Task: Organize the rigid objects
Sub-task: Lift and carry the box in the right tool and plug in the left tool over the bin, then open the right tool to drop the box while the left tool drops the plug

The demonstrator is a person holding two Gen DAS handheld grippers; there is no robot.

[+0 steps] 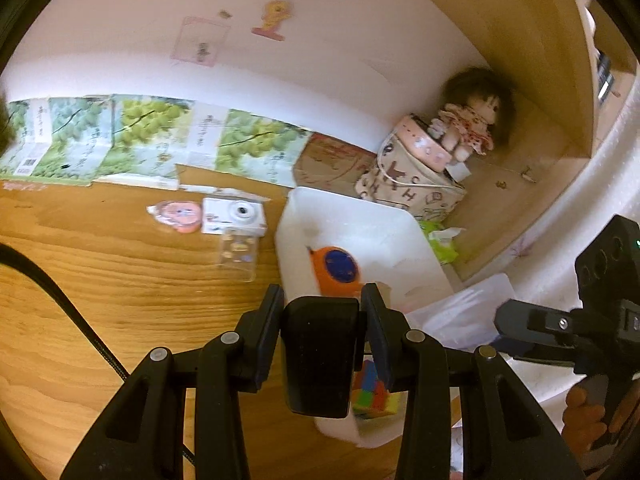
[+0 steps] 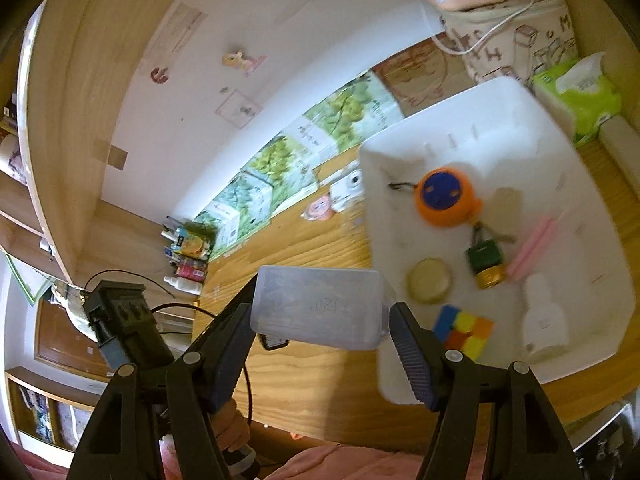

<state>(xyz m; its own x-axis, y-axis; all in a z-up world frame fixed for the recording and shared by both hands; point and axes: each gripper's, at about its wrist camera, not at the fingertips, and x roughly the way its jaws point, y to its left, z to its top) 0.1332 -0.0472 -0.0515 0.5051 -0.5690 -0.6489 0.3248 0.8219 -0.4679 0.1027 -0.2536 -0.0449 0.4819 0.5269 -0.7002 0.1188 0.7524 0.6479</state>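
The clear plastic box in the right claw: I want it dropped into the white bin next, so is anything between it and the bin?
Nothing visible blocks it. The clear plastic box hangs beside the white bin, whose top is open. Inside, the orange toy and puzzle cube leave bare floor.

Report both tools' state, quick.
Left tool: shut on a black block.
Right tool: shut on a clear plastic box.
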